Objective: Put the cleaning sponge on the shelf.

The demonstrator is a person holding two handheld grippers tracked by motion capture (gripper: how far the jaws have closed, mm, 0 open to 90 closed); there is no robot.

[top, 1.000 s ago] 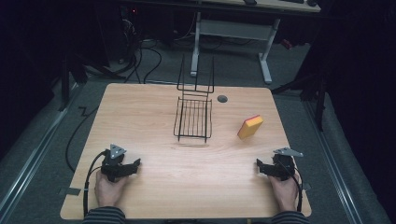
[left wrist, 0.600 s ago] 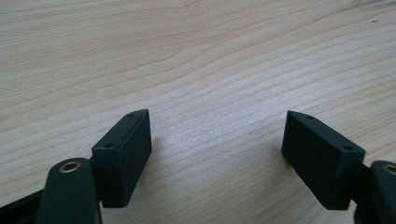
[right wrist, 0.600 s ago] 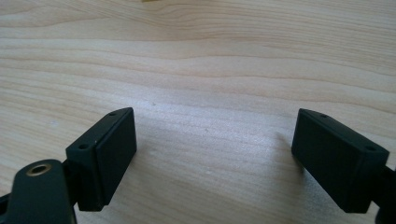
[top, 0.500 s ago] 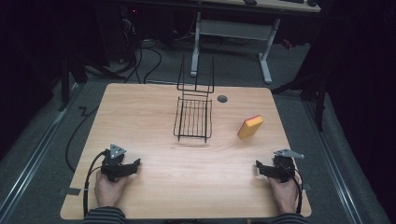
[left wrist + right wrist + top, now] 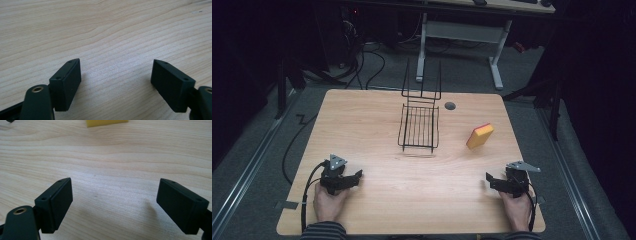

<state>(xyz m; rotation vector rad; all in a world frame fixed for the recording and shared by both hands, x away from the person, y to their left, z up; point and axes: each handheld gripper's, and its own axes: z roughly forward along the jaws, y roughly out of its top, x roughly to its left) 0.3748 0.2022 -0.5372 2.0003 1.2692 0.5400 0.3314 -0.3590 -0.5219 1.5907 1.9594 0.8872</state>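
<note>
Resting grippers: left gripper (image 5: 353, 176) and right gripper (image 5: 492, 180) sit near the table's (image 5: 377, 125) front corners, jaws spread, empty.
Sponge: yellow block (image 5: 479, 136) with orange edge, right of centre, tilted.
Rack: black wire basket (image 5: 419, 127), mid-table, beside the sponge but apart.

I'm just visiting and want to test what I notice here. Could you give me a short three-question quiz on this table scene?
1. True or false: the yellow sponge lies inside the wire rack.
2. Which gripper is nearer the sponge: A) left gripper B) right gripper?
3. Fill in: both grippers' jaws are ____, with only bare table between them.

Key: 1 false, the sponge lies apart, to the rack's right. 2 B. 3 open.
</note>
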